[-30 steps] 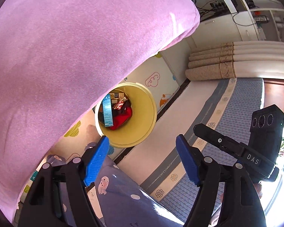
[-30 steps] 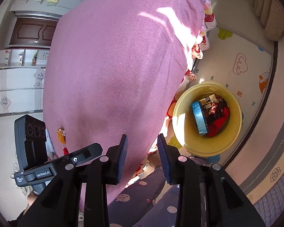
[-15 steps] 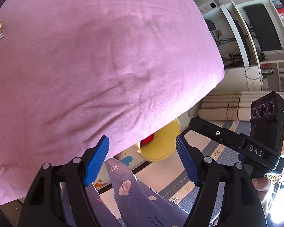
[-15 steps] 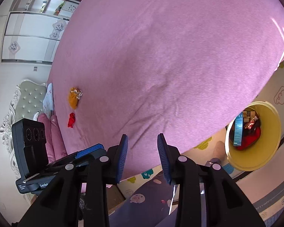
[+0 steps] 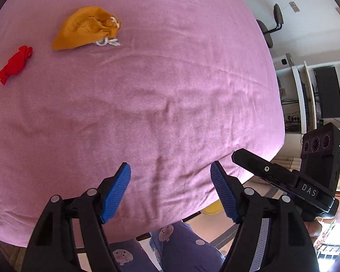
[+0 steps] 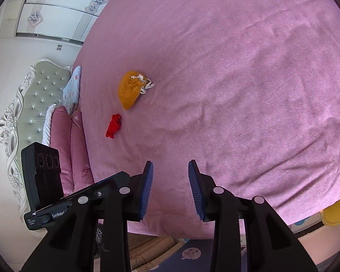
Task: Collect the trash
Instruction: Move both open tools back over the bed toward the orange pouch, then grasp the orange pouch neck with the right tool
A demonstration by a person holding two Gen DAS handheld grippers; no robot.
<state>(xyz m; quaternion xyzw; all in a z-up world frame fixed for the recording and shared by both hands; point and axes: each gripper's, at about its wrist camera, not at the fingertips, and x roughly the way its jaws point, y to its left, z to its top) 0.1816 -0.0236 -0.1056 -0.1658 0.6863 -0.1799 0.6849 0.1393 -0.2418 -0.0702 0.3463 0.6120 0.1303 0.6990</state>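
Left wrist view gives me the pink bed [image 5: 170, 90] filling the frame, with an orange drawstring pouch [image 5: 83, 28] and a red crumpled wrapper [image 5: 14, 64] lying up and to the left of my left gripper [image 5: 170, 190], well apart from it. Its jaws stand apart, empty. My right gripper [image 6: 170, 188] is narrower but also apart and empty, pouch [image 6: 130, 91] and wrapper [image 6: 113, 125] up-left of it. I judge the left nearer. The pouch's drawstring mouth points right in the left view; the wrapper's long axis runs diagonally.
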